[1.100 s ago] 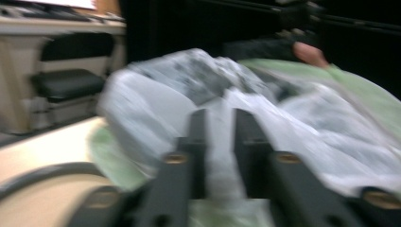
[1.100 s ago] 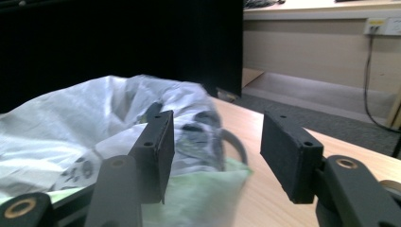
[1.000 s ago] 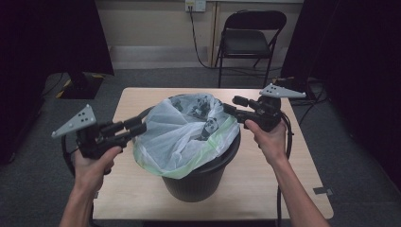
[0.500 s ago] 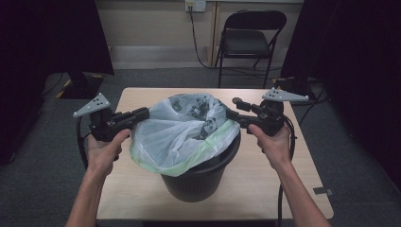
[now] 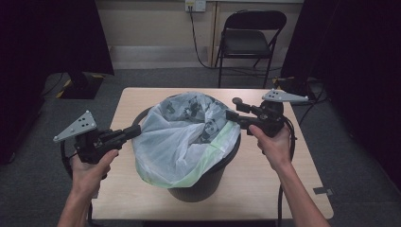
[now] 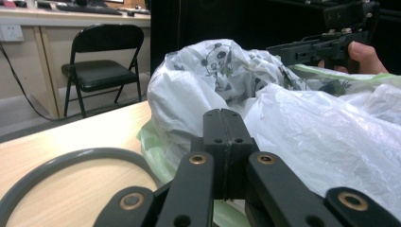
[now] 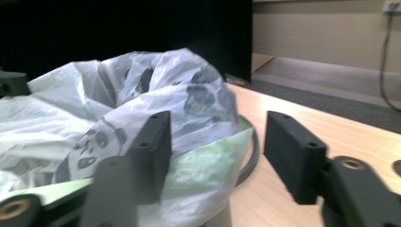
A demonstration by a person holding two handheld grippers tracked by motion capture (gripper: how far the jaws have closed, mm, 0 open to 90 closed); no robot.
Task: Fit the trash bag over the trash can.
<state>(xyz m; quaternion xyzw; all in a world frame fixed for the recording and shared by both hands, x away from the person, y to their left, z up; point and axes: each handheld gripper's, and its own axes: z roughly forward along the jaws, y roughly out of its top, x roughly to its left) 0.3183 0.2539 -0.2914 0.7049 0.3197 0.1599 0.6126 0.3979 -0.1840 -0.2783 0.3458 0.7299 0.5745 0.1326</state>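
Beyond the wooden table point(image 5: 302, 170), a black folding chair point(image 5: 250, 40) stood against the beige wall, a cable point(image 5: 195, 35) dropped from the wall socket point(image 5: 195, 5), grey carpet lay underneath.

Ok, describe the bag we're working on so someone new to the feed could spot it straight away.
Start at the wooden table; a dark round bin stands in its middle. The bag is the thin white plastic liner bunched in and over the bin's mouth, between the two hand-held grippers. It has small panda prints and a pale green band along its edge, and it is the one soft, crinkled thing there.
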